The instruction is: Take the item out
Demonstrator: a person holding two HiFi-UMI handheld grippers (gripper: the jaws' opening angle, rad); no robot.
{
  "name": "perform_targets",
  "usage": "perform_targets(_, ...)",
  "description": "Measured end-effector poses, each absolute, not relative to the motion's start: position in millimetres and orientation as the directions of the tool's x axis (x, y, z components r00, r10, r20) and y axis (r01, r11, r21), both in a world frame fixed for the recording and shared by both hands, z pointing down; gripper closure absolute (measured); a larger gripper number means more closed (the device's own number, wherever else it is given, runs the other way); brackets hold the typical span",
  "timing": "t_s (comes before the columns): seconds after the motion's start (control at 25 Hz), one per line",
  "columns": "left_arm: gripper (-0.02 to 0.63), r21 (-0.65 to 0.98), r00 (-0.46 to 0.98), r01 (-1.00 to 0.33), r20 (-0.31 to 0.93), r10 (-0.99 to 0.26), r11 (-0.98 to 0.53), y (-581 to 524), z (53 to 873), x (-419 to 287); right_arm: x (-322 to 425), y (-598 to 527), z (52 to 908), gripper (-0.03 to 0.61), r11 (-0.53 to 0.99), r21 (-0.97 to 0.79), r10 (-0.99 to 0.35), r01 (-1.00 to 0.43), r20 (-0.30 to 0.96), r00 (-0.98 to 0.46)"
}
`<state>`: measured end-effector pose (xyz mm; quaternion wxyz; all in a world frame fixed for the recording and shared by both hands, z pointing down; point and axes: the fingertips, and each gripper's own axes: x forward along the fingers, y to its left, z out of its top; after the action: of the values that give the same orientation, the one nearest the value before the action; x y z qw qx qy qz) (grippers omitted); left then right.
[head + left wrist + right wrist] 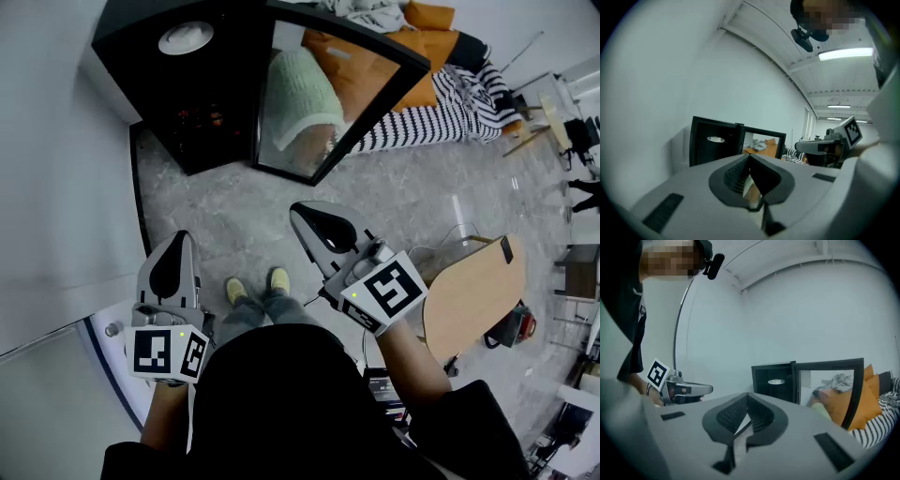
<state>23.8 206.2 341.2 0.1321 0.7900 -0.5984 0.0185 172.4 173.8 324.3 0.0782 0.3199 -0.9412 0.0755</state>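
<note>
Bare floor [234, 216] lies before the black cabinet [220, 103], its glass door [319, 94] swung open.

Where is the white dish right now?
In the head view's upper left, the white dish sits inside the black cabinet, just left of its open glass door.

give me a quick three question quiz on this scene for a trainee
1. True or false: the black cabinet has its glass door open.
2. What colour is the dish inside it? A) white B) red C) green
3. Fill in: the left tool and the right tool both have their jaws ____.
Key: 1 true; 2 A; 3 shut.
</note>
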Motion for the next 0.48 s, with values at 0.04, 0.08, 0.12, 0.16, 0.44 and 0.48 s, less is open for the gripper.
perform_targets(0.04,0.604,0.187,0.284,-0.950,0.186,-0.941,-0.249,207.4,339.4,22.2,170.8,174.7,323.3,0.572,0.784,-0.096,-0.589,-0.613,0.194,-0.784)
perform_targets(0.08,0.605,0.187,0.284,-0.950,0.185,-0.941,-0.250,208.5,337.8,20.7,169.3,175.6,322.5,0.572,0.784,-0.101,-0.589,-0.612,0.192,-0.785)
perform_targets(0.12,0.605,0.189,0.285,-0.949,0.185,-0.940,-0.251,209.6,336.8,19.4,168.0,176.6,321.8,0.572,0.784,-0.105,-0.588,-0.612,0.191,-0.786)
perform_targets(0.16,0.605,0.193,0.287,-0.948,0.185,-0.940,-0.252,210.8,336.4,18.4,167.2,177.6,321.6,0.572,0.783,-0.109,-0.589,-0.613,0.190,-0.786)
perform_targets(0.44,0.604,0.206,0.292,-0.946,0.192,-0.937,-0.252,218.0,341.2,7.3,161.0,185.5,313.5,0.572,0.790,-0.172,-0.576,-0.588,0.119,-0.809)
perform_targets(0.48,0.604,0.208,0.293,-0.945,0.192,-0.936,-0.253,219.1,341.6,5.4,158.6,189.2,309.6,0.572,0.805,-0.193,-0.553,-0.561,0.098,-0.827)
